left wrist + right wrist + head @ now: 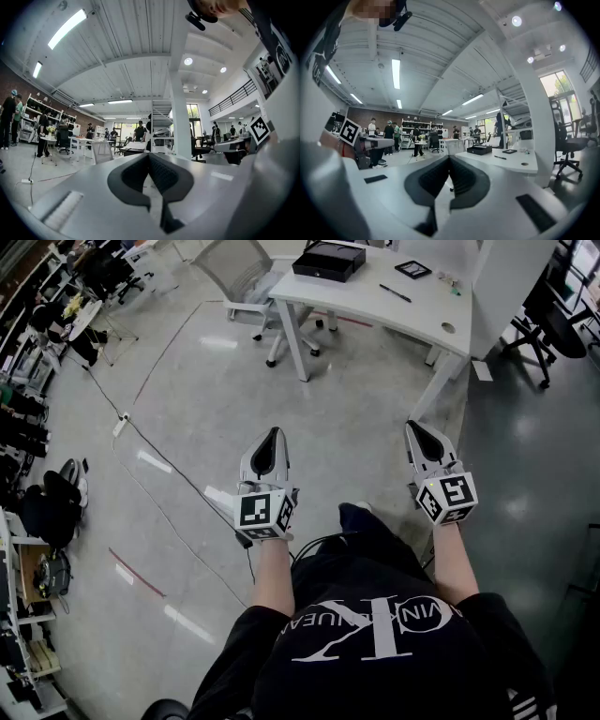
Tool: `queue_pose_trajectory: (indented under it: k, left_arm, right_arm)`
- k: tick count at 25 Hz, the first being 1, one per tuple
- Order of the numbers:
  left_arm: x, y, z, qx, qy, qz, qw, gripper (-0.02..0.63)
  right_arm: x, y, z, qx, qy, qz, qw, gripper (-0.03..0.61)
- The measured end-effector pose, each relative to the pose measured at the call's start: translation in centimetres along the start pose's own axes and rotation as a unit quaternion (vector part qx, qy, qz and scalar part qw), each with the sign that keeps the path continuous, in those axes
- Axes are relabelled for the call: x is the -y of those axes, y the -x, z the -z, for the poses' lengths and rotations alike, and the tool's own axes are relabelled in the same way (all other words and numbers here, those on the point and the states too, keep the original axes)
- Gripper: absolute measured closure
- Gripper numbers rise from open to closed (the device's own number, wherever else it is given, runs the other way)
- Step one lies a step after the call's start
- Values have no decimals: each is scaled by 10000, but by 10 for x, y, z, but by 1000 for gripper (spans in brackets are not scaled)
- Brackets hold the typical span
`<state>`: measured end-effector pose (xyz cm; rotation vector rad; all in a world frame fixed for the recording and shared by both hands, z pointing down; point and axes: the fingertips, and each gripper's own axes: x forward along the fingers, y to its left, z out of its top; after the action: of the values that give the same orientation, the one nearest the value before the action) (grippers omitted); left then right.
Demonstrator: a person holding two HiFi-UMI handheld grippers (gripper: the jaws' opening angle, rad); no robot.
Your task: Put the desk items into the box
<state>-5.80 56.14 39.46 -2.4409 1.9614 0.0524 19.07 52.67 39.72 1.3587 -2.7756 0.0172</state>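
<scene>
A white desk (375, 306) stands far ahead of me, several steps away. An open black box (328, 261) sits on it, with a black pen (395, 292), a flat black square item (413, 269) and some small bits (450, 282) beside it. My left gripper (273, 434) and right gripper (413, 427) hang over the bare floor, both shut with nothing in them. The right gripper view shows its shut tips (449, 157) pointing toward the desk (511, 163), with the box (479, 150) and pen (500, 157) on it. In the left gripper view the tips (149, 154) are likewise shut.
A grey mesh chair (239, 273) stands left of the desk and a black office chair (548, 329) at its right. A cable and power strip (120, 424) cross the floor at left. A white pillar (506, 287) rises behind the desk. People stand far off.
</scene>
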Motion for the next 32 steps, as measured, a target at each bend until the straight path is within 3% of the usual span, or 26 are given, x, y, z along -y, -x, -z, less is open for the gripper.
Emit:
queue_pose_trajectory:
  k: [14, 32]
  left_arm:
    - [-21, -38, 5, -49, -3, 20, 10000, 603]
    - [-63, -177, 11, -240, 190, 107, 9995, 603]
  right_arm:
    - [11, -49, 4, 28, -91, -141, 9999, 565]
    - [86, -173, 7, -368, -277, -219, 9987, 561]
